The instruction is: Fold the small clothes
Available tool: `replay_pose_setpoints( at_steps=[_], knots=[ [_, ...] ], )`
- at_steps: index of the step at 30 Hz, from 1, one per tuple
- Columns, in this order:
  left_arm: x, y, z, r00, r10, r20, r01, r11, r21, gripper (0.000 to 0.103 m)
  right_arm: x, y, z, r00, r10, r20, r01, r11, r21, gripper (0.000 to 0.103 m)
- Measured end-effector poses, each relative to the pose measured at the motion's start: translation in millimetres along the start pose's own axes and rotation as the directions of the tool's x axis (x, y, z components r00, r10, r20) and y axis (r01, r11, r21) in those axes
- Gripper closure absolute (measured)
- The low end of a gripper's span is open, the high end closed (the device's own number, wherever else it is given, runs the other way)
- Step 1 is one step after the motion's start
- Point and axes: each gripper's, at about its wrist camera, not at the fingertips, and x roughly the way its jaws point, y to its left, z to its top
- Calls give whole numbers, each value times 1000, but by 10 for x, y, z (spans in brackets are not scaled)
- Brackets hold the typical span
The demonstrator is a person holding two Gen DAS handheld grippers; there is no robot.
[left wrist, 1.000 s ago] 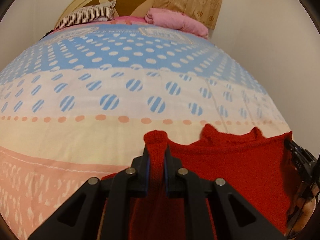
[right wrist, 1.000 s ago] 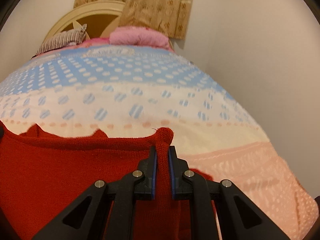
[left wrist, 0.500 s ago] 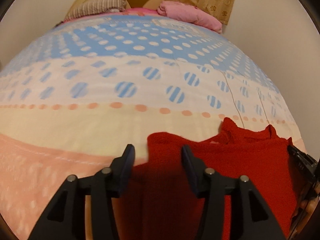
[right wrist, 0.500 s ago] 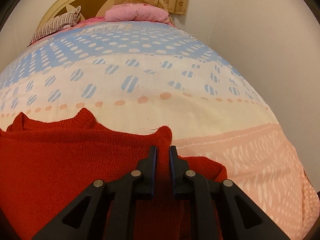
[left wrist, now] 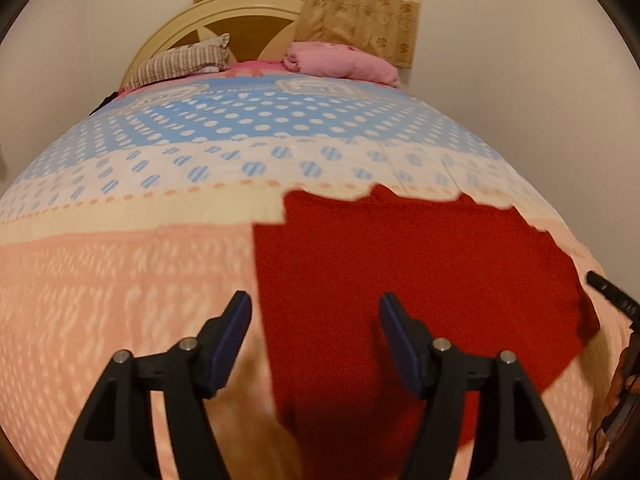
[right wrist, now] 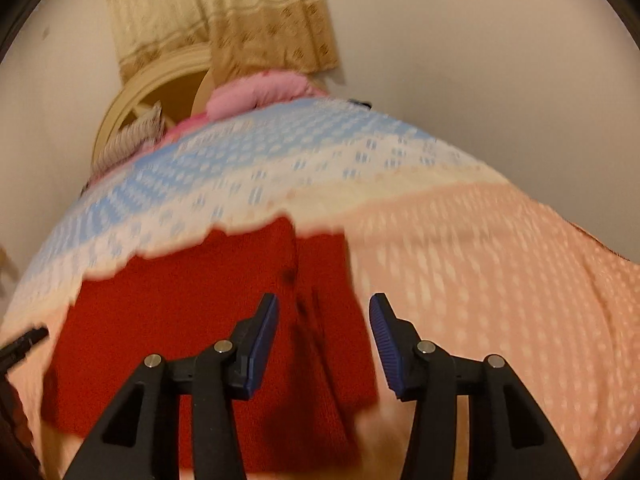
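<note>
The left claw (left wrist: 314, 312) stands spread, its jaws having just been opening, and nothing is pinched between them. Its left finger hangs over bare pink bedspread (left wrist: 120, 288), its right finger over the red sweater (left wrist: 420, 272), so the sweater's left edge runs up through the gap, below the pads and free of them. The sweater lies flat on the bed, ahead of this claw and mostly to its right, with its jagged far edge reaching the cream band of the spread. At the far right of this view the black tip of the other claw (left wrist: 612, 292) pokes in beside the sweater's right edge.

The right claw (right wrist: 322, 312) is also spread, less widely; its jaws have just been opening too, and they grip nothing. In this blurred view the sweater (right wrist: 180, 320) lies ahead of it and to its left, and a folded strip along the garment's right side runs up between the two fingers, beneath them. Right of this claw the spread is bare. The tip of the left claw shows at the left edge.

Far beyond both claws, at the head of the bed, lie a striped pillow (left wrist: 180, 62) and a pink bundle (left wrist: 344, 64) against the headboard (left wrist: 224, 16), with a curtain (left wrist: 360, 4) hanging behind.
</note>
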Motion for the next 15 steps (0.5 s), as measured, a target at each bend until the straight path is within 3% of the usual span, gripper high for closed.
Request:
replay_pose_setpoints(
  at_steps=[4,8,11,13,15],
  knots=[
    [52,-156,-175,998,-19,-52,21,1000,24,34,92,108,-295,997,-36,-71,30,996,-86,55],
    [24,-186,-279,999,2,-36,0,999,46,28,101,153,-411,993,-87,-74,78,990,-119,79],
    [10,-132,-376,999,-1,-45,3,999,42,26,-8,75,-463,994,-72,-76,68,996,-62,91],
    [32,-82,-437,998,11,-56,-9,1000,29,18,-41,-81,-600,993,-64,-101,64,998,0,93],
    [100,17,-452,996,-29,-88,26,999,-30,15,-71,-204,-690,995,-15,-97,20,998,56,93]
  ],
)
